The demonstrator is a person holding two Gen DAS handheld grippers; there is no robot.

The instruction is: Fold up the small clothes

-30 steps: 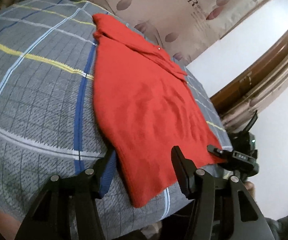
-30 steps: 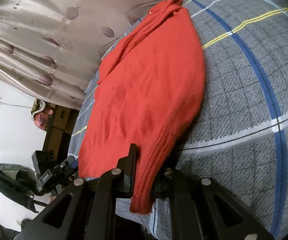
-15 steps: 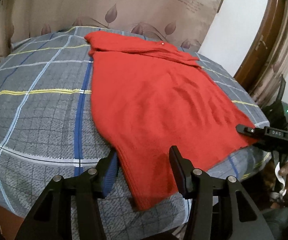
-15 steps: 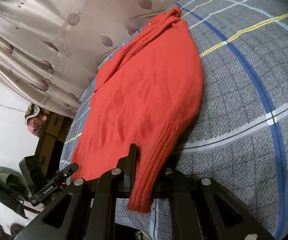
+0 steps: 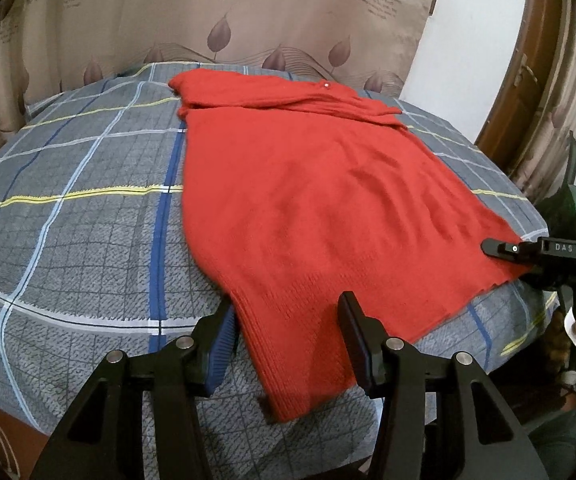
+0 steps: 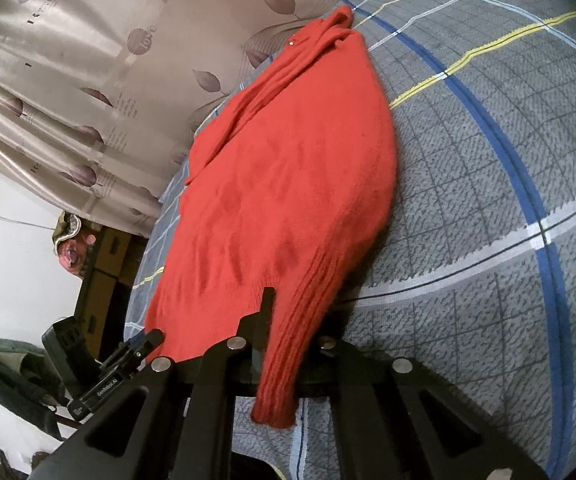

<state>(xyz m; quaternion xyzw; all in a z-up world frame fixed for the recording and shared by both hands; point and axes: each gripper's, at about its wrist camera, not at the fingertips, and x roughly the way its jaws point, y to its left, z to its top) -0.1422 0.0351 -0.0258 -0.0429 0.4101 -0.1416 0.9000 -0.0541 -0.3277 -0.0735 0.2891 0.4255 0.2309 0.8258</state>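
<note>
A red knit sweater (image 5: pixel 311 200) lies flat on a grey plaid bedspread (image 5: pixel 80 216), collar toward the far curtain. My left gripper (image 5: pixel 286 322) is open, its jaws on either side of the sweater's near ribbed hem corner. My right gripper (image 6: pixel 288 320) is shut on the other ribbed hem corner of the sweater (image 6: pixel 284 184). That right gripper also shows in the left wrist view (image 5: pixel 503 249), at the sweater's right hem corner. The left gripper shows in the right wrist view (image 6: pixel 144 340) at the far hem corner.
A beige leaf-print curtain (image 5: pixel 248 20) hangs behind the bed. A brown wooden door frame (image 5: pixel 527 60) stands at the right. Cardboard boxes (image 6: pixel 108 264) and dark clothing (image 6: pixel 4 376) sit beside the bed. The bedspread edge (image 5: pixel 16 408) drops off near me.
The left wrist view has levelled out and moved closer to the hem. Its jaws stay open around the corner. The right gripper stays shut on its corner.
</note>
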